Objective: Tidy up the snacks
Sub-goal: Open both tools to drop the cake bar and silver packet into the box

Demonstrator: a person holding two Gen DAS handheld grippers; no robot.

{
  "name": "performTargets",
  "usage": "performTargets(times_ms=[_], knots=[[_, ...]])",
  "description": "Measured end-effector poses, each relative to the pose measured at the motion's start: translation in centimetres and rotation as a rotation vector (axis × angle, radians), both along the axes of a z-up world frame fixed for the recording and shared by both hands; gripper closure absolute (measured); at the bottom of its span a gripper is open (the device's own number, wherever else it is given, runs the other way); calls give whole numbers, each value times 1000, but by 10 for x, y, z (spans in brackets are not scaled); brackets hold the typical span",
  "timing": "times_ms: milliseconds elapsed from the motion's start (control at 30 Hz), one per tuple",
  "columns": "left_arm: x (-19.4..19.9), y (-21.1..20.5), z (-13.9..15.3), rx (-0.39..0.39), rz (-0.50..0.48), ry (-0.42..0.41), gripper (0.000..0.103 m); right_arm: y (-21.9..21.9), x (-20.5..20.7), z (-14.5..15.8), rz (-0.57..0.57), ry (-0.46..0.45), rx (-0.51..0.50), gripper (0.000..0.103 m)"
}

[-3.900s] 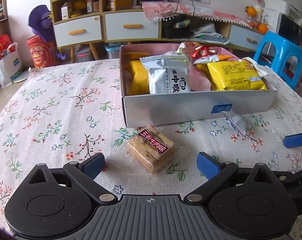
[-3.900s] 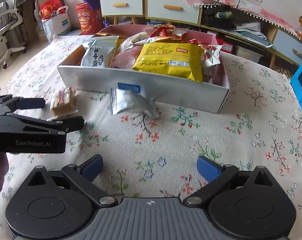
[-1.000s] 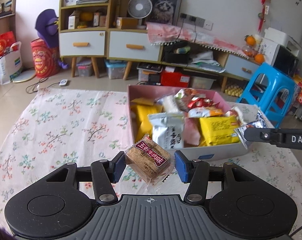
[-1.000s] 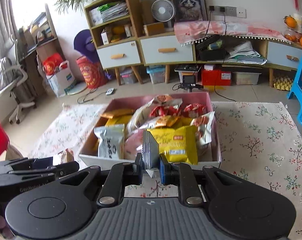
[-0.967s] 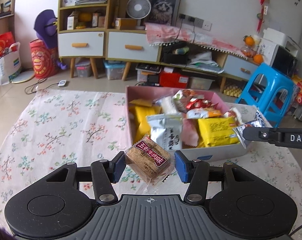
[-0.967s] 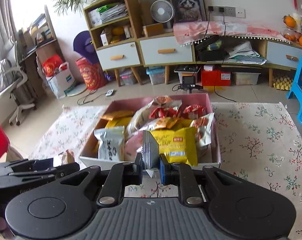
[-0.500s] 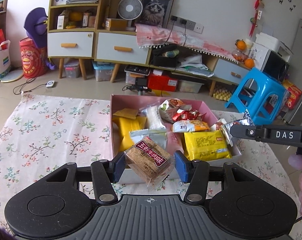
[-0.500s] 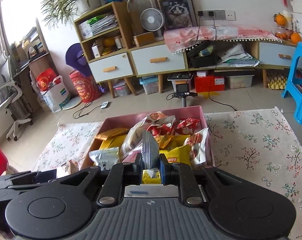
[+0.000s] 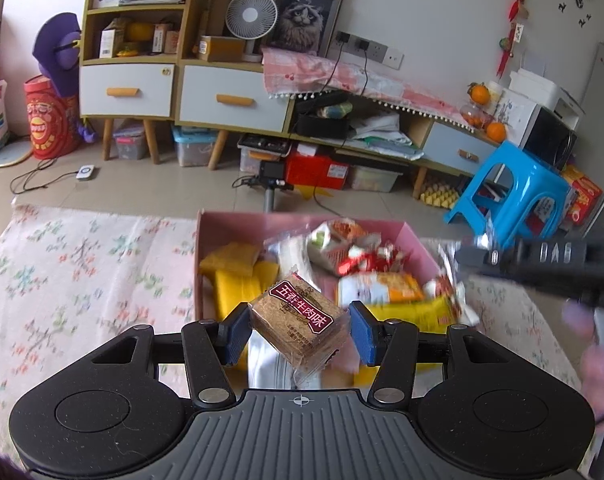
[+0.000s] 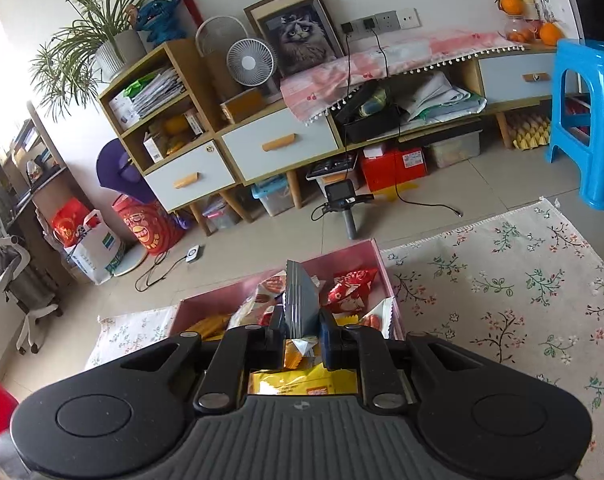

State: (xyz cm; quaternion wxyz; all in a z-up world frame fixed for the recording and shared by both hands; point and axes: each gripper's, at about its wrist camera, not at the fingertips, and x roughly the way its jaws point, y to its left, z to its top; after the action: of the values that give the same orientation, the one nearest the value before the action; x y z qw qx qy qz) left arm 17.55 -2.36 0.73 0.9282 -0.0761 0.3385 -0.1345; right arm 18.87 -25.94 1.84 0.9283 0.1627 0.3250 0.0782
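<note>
Overhead — both snacks above box point(image 9: 205, 256)

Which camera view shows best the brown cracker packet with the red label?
The left wrist view: the cracker packet sits sharp and central, clamped in the left gripper, with its label facing the camera. The right wrist view does not show it; there only the silver packet is held.
</note>
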Motion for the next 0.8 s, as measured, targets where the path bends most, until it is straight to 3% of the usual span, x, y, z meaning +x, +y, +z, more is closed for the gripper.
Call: performTargets(times_ms=[200,500,567,600,633,667,800], knots=[[33,-12,-7,9,-35,-7,53,-7,7,-9,8,14,-17,97],[57,-16,-24,16,13,2,50,-14,14,-13,18,3,7,94],[56,-15,-26,19,23,-7,46,-16,13,-12,6,-11,20,89],[56,-14,-27,15,29,-9,36,-17,12,-12,-3,-13,29,82],[55,-13,-28,10,34,-9,23,-19,12,-11,-8,-14,42,64],[53,-11,-28,3,37,-7,19,-20,11,-10,-9,-22,54,55],[46,-9,-23,-8,24,-4,14,-20,7,-5,-5,-25,52,53]])
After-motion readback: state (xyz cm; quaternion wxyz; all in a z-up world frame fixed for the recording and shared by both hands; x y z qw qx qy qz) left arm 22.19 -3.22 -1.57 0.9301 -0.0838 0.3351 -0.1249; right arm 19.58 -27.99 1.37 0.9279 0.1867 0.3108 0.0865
